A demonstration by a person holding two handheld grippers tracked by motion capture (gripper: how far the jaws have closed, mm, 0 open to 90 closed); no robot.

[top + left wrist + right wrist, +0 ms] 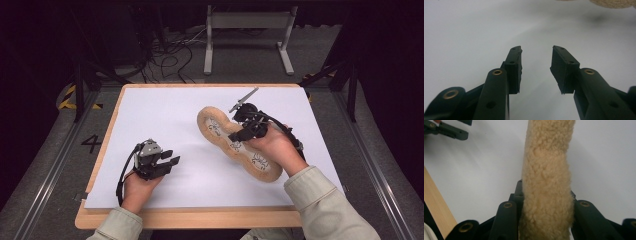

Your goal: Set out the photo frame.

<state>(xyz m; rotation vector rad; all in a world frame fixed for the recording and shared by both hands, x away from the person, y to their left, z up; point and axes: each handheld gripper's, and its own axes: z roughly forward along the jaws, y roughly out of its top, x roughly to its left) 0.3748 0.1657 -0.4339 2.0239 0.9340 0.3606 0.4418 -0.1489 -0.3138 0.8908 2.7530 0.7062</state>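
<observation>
A tan fleecy plush toy (260,166), made of three round lobes with white printed faces, stretches slantwise across the right half of the white sheet (165,115). My right gripper (243,133) is shut on its middle lobe from the right, and the toy is tilted onto its edge. Seen in the right gripper view, the fleece (546,170) rises between both jaws of the right gripper (546,195), which press on its sides. My left gripper (171,157) rests low over the sheet at the left, open, with nothing between its jaws (536,67). The toy's rim (614,3) lies well ahead of it.
The white sheet covers a wooden board (200,217) whose bare edge (436,205) runs along the near side. Beyond the board's far edge are dark floor, loose cables (170,60) and a white metal frame (247,22). The left gripper's jaws (449,132) appear far off in the right gripper view.
</observation>
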